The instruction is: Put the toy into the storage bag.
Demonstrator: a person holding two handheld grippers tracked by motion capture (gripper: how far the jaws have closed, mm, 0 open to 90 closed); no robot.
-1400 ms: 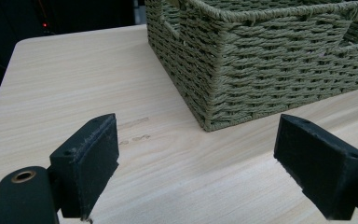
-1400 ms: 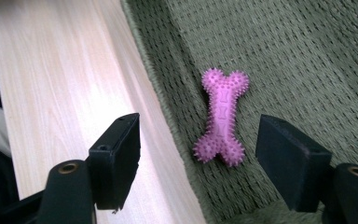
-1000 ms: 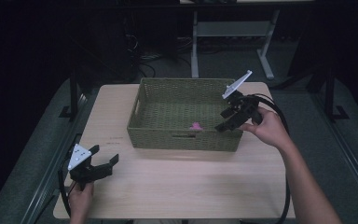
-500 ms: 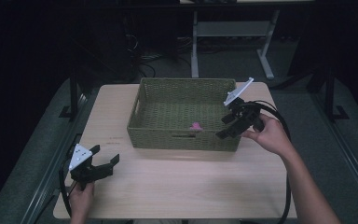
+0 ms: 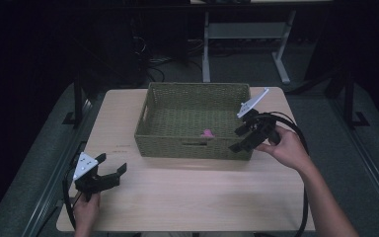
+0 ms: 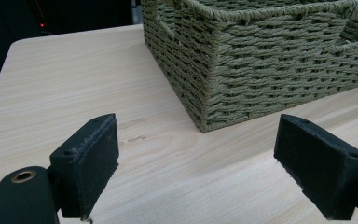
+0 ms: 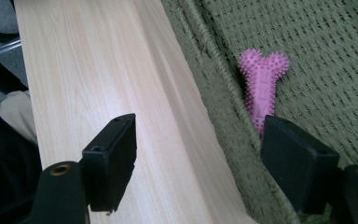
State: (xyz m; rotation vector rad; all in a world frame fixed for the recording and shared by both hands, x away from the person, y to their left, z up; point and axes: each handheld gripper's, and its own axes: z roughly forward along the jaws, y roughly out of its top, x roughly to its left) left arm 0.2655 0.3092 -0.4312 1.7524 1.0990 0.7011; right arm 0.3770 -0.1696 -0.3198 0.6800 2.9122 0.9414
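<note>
High view first, counting from where I stand: one pale wooden desk (image 5: 187, 197), one green woven basket (image 5: 192, 94) on it, one pink spiky bone-shaped toy (image 5: 207, 133) lying inside the basket against its near wall, and two hand-held grippers, one in each of the person's hands. The left hand-held gripper (image 5: 109, 170) sits at the desk's near left corner, well apart from the basket, its jaws spread wide with nothing between them; the left gripper view shows bare desk and the basket's corner between the pads. The right hand-held gripper (image 5: 241, 140) hangs over the basket's near right corner, jaws wide apart and holding nothing; they have just been opening a little further. In the right gripper view one jaw stands over the desk and the other over the basket, the rim running between them and the toy (image 7: 262, 88) lying just inside it. Compared with a second ago, the right hand-held gripper has drawn slightly nearer the person; the left one and the toy have not shifted. No writing or brand can be read anywhere.
</note>
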